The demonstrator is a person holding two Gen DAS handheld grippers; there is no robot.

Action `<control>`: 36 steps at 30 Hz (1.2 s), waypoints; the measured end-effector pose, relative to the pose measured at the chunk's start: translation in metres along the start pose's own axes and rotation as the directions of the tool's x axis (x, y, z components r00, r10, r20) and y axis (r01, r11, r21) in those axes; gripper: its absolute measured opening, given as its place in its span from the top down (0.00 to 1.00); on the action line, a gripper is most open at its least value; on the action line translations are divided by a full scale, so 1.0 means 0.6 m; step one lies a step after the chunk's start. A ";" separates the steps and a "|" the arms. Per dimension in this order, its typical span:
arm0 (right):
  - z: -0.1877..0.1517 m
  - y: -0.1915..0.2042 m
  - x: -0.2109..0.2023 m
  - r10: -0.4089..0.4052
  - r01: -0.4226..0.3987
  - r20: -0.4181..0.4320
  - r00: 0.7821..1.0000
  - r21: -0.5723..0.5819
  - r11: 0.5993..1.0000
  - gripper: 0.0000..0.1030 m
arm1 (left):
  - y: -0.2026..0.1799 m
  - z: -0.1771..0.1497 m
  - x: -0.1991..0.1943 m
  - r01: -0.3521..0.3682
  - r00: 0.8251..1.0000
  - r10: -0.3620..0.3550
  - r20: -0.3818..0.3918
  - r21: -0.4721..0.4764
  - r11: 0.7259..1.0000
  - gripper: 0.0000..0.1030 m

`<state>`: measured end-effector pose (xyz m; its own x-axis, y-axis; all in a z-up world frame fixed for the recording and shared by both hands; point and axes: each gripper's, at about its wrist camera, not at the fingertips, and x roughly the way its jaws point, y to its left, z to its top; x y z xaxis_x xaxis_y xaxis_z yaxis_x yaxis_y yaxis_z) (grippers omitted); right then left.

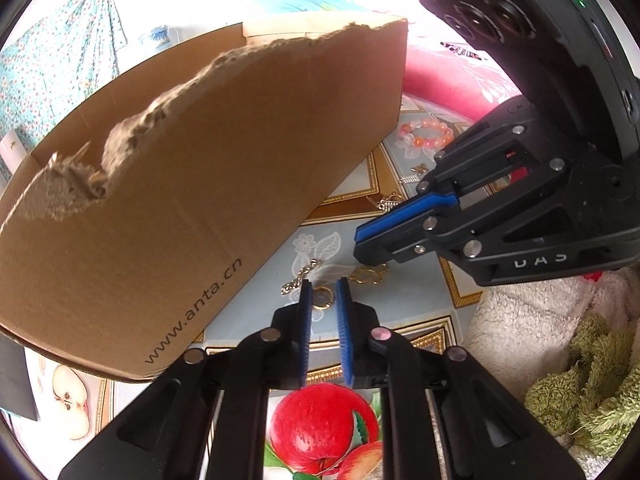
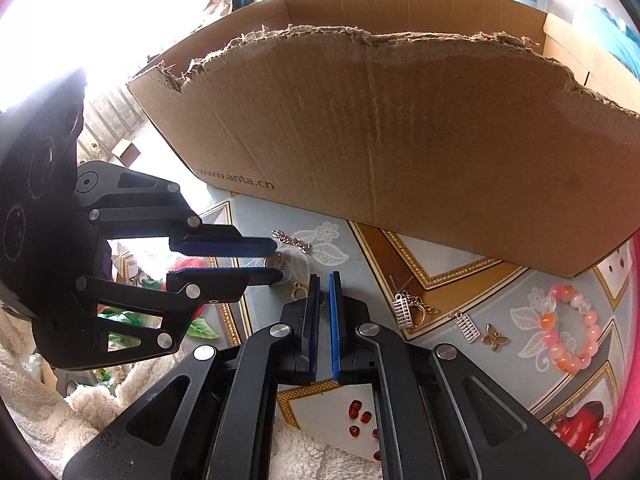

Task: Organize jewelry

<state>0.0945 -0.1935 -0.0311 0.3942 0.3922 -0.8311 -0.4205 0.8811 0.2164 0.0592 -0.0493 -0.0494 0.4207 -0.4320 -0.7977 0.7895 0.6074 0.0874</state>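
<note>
A torn brown cardboard box (image 1: 208, 168) stands on the patterned tablecloth; it also fills the right wrist view (image 2: 400, 152). My left gripper (image 1: 325, 294) is open with a gold ring (image 1: 322, 297) lying between its blue pads. My right gripper (image 2: 324, 288) is nearly shut and looks empty, just above a small gold charm (image 2: 299, 290). A silver chain (image 1: 298, 278) lies by the box, and a gold charm (image 1: 370, 275) sits under the right gripper (image 1: 366, 240). A pink bead bracelet (image 2: 568, 332), two abacus charms (image 2: 404, 308) and a butterfly charm (image 2: 495, 338) lie to the right.
The bead bracelet also shows far right of the box (image 1: 428, 133). White fleece (image 1: 532, 332) and green fuzzy fabric (image 1: 592, 392) lie at the table's near edge. Red seeds (image 2: 360, 420) are printed on or lie on the cloth.
</note>
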 end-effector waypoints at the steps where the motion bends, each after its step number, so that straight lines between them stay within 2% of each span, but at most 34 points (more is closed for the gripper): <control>1: 0.000 0.000 0.000 0.001 -0.001 0.001 1.000 0.001 1.000 0.96 | -0.002 0.000 0.001 -0.007 1.000 0.007 0.001 -0.002 1.000 0.90; 7: -0.002 -0.007 -0.003 0.015 -0.016 0.011 1.000 0.019 1.000 0.96 | -0.015 -0.008 -0.005 -0.068 0.998 0.069 0.011 -0.053 0.996 0.90; 11: -0.001 -0.017 -0.015 0.022 -0.024 0.042 0.999 0.039 0.999 0.96 | -0.016 -0.019 -0.012 -0.132 0.991 0.135 0.012 -0.152 0.980 0.90; 13: 0.002 -0.019 -0.023 0.033 -0.036 0.065 0.997 0.047 0.998 0.94 | -0.010 -0.024 -0.016 -0.147 0.988 0.153 0.010 -0.234 0.961 0.90; 15: 0.007 -0.018 -0.028 0.038 -0.043 0.083 0.996 0.051 0.998 0.83 | -0.001 -0.031 -0.026 -0.160 0.984 0.175 0.021 -0.319 0.934 0.90; 16: 0.008 -0.017 -0.028 0.040 -0.045 0.087 0.995 0.052 0.998 0.81 | 0.003 -0.035 -0.031 -0.156 0.984 0.178 0.030 -0.357 0.921 0.90; 21: 0.022 -0.005 -0.018 0.057 -0.064 0.090 0.994 0.071 0.995 0.80 | 0.024 -0.058 -0.050 -0.173 0.976 0.214 0.030 -0.489 0.855 0.90; 27: 0.024 0.031 0.007 0.015 -0.020 0.076 0.997 0.058 0.998 0.80 | 0.039 -0.082 -0.066 -0.189 0.971 0.239 0.023 -0.543 0.818 0.90; 36: 0.021 0.072 0.013 -0.109 0.101 0.117 0.987 0.071 0.992 0.80 | 0.049 -0.095 -0.075 -0.184 0.969 0.245 0.034 -0.562 0.807 0.90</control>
<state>0.0899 -0.1490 -0.0219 0.5304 0.3220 -0.7842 -0.3195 0.9328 0.1669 0.0382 0.0258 -0.0451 0.6164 -0.2924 -0.7311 0.3083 0.9440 -0.1177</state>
